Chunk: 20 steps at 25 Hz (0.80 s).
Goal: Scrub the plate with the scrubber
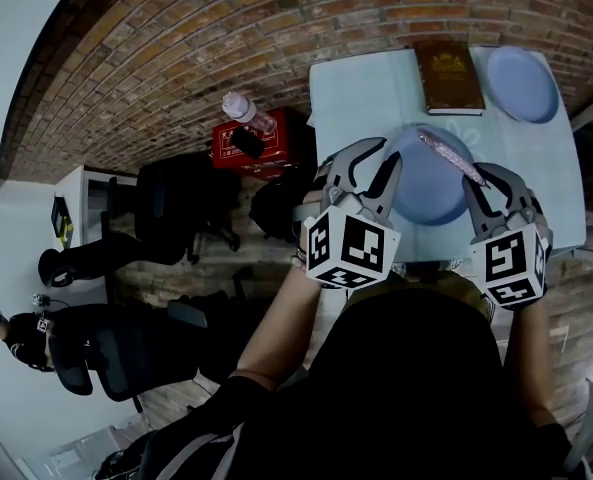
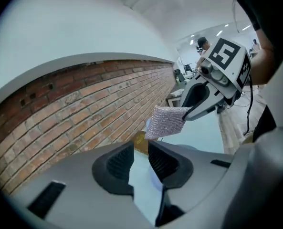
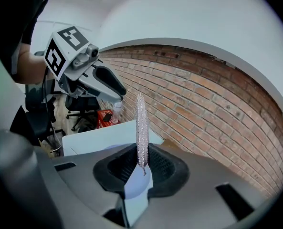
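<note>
Your right tool (image 3: pixel 140 162) is clamped on the scrubber (image 3: pixel 141 125), which stands edge-on between its pads. In the head view the scrubber reaches up and left over the plate (image 1: pixel 428 183). Your left tool (image 2: pixel 140 160) has its jaws a narrow gap apart with nothing pinched between them, and in the head view it sits at the plate's left edge. The plate lies on the desk (image 1: pixel 361 98), centre right of the head view, just ahead of both tools. Further back, in the upper right, a brown book (image 1: pixel 448 76) lies beside a second plate (image 1: pixel 522 83).
</note>
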{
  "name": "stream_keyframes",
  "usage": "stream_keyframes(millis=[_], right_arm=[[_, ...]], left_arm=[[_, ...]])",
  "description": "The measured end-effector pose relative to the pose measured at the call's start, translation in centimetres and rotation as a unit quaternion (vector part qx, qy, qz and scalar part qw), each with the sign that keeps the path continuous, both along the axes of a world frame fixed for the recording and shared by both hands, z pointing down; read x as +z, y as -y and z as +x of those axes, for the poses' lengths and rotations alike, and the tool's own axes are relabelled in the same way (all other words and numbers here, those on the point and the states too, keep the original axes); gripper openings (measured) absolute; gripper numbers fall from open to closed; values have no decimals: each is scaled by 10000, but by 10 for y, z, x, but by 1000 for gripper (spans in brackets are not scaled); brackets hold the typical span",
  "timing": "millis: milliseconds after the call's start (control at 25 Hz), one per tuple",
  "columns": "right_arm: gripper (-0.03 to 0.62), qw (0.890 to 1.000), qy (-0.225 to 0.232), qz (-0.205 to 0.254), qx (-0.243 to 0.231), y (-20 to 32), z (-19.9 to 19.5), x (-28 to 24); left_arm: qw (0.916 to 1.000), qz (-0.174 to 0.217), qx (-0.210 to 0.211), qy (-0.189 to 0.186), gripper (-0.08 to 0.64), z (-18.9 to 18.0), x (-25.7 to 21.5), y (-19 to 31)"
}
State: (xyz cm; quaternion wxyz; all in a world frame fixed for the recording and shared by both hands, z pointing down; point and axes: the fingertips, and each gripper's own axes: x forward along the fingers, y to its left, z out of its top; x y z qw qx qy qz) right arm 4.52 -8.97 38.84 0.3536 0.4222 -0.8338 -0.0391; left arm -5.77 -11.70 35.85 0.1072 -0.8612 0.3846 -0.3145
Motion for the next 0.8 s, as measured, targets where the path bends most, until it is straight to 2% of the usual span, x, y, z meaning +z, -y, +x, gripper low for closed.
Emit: stream_keyframes(millis=[160, 280, 680, 800], right_arm=[[87, 10000, 7, 1, 49, -7, -4, 0], [87, 9998, 169, -93, 84, -14, -9, 1], [87, 9984, 480, -83, 290, -28, -22, -2], [87, 9984, 421, -70, 362, -28, -22, -2]], left_arm=[[10000, 28, 86, -12, 58, -2, -5, -9], [9995, 219, 174, 149, 23, -5, -10, -16], [9985, 218, 493, 4, 23, -13, -9, -30], [9985, 206, 506, -16, 23, -19, -9, -30]])
